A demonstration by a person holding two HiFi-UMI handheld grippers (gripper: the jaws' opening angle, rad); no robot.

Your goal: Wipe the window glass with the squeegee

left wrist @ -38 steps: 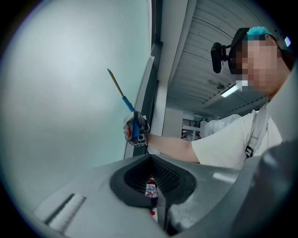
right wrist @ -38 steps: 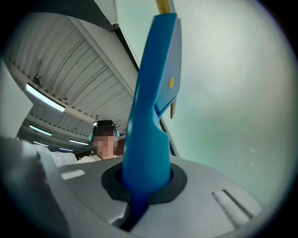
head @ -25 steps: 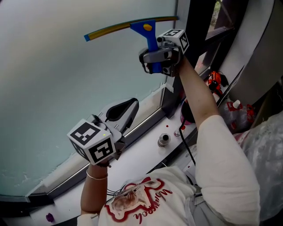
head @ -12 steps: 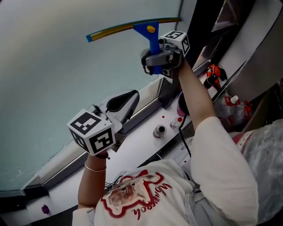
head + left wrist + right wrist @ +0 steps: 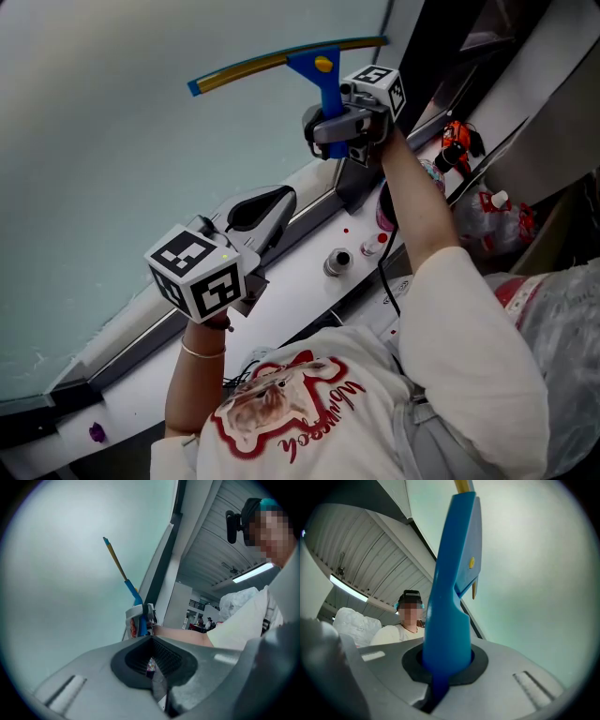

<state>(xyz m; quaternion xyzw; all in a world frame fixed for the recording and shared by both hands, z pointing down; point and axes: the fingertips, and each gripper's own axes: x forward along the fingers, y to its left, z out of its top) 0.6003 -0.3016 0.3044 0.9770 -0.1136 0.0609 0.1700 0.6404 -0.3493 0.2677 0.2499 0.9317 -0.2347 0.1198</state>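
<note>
The window glass (image 5: 103, 131) fills the left side. It is big and pale. Low down in front of it is the left gripper (image 5: 261, 214). Its jaws are pressed together and there is nothing in them. It hangs just above the white sill (image 5: 291, 300) and does no work right now. A small metal cap (image 5: 337, 262) and a little bottle (image 5: 372, 246) sit on the sill.

Higher up and to the right is the squeegee (image 5: 319, 70). It has a blue handle and a long yellow and blue blade. The blade looks to lie against the glass, high up. Its right end is close to the dark window frame (image 5: 412, 56). The right gripper (image 5: 336, 129) is clenched tight around the blue handle.

I think this is the wiping step, with the blade at the top of a stroke. The next move should be a steady pull down the glass. The blade must press on the glass all the way, or it will leave streaks. It should stop before the sill.
</note>
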